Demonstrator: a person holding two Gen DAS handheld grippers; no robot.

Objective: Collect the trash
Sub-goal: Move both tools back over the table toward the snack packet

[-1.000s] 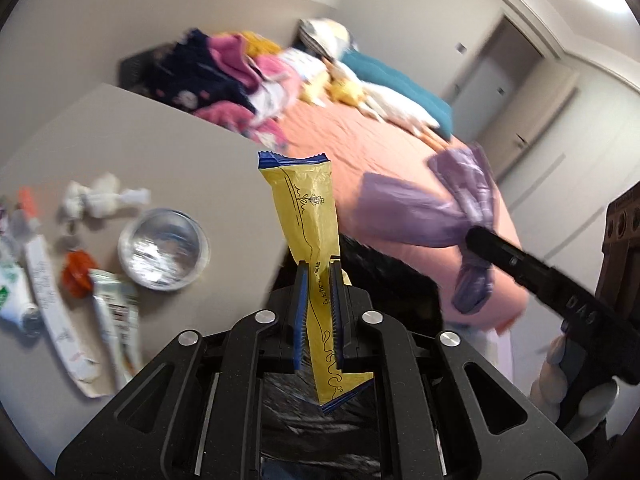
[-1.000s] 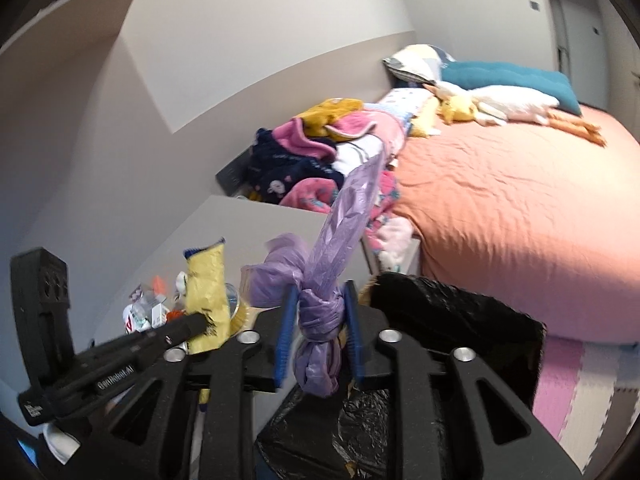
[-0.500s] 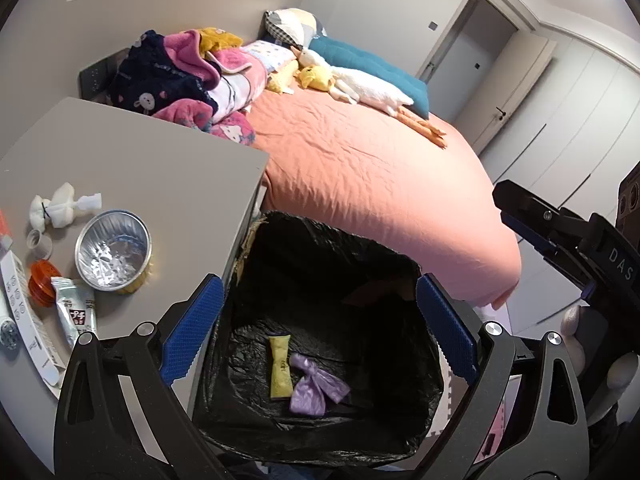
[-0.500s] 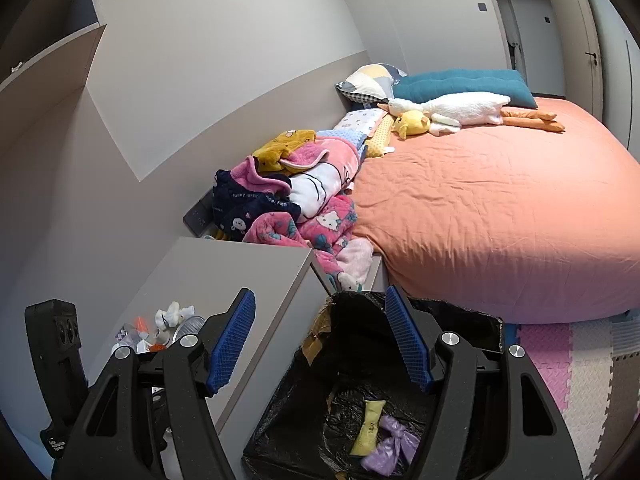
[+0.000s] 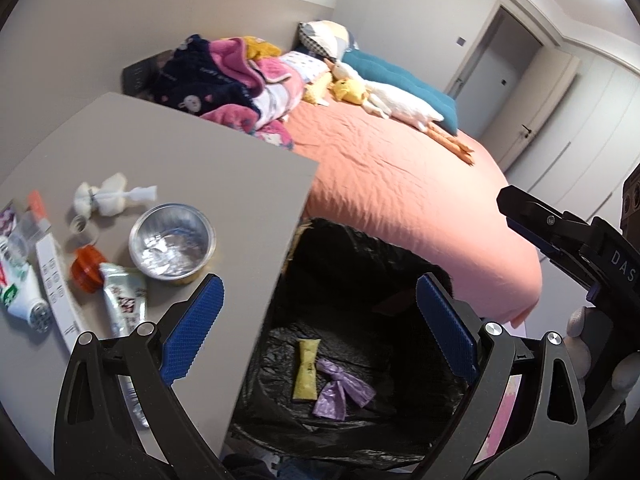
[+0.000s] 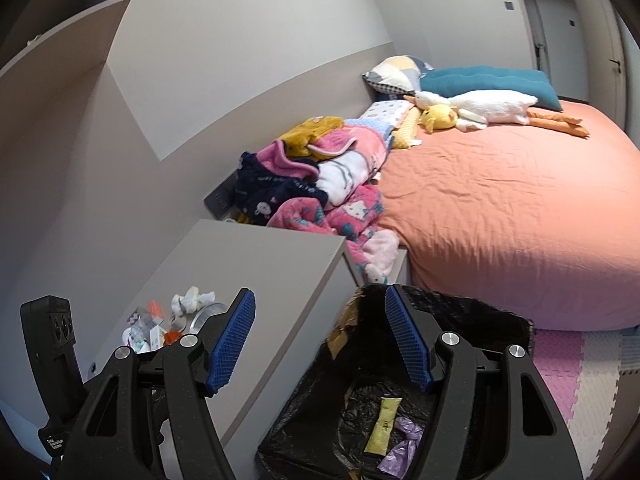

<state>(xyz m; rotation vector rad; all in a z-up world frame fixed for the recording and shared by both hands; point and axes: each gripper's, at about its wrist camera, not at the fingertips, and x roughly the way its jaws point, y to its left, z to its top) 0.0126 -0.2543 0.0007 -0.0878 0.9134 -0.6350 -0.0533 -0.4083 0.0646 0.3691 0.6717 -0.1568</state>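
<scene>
A bin lined with a black bag (image 5: 384, 256) stands beside a grey table (image 5: 192, 168). A yellow wrapper (image 5: 306, 368) and a knotted purple bag (image 5: 340, 390) lie on its bottom; both also show in the right wrist view, the wrapper (image 6: 384, 424) and the purple bag (image 6: 402, 446). My left gripper (image 5: 320, 328) is open and empty above the bin's left rim. My right gripper (image 6: 320, 344) is open and empty above the bin. On the table lie a foil cup (image 5: 172, 240), a crumpled tissue (image 5: 108, 200), an orange cap (image 5: 84, 274) and a tube (image 5: 122, 300).
A bed with an orange cover (image 5: 400, 184) runs behind the bin, with piled clothes (image 5: 232, 80) and a plush goose (image 5: 400, 104) on it. More small items (image 5: 24, 280) lie at the table's left edge. Pink and white floor mats (image 6: 576, 368) lie right of the bin.
One second ago my left gripper held the yellow wrapper and my right held the purple bag. Both have opened and the two pieces lie in the bin. The left view has shifted toward the table.
</scene>
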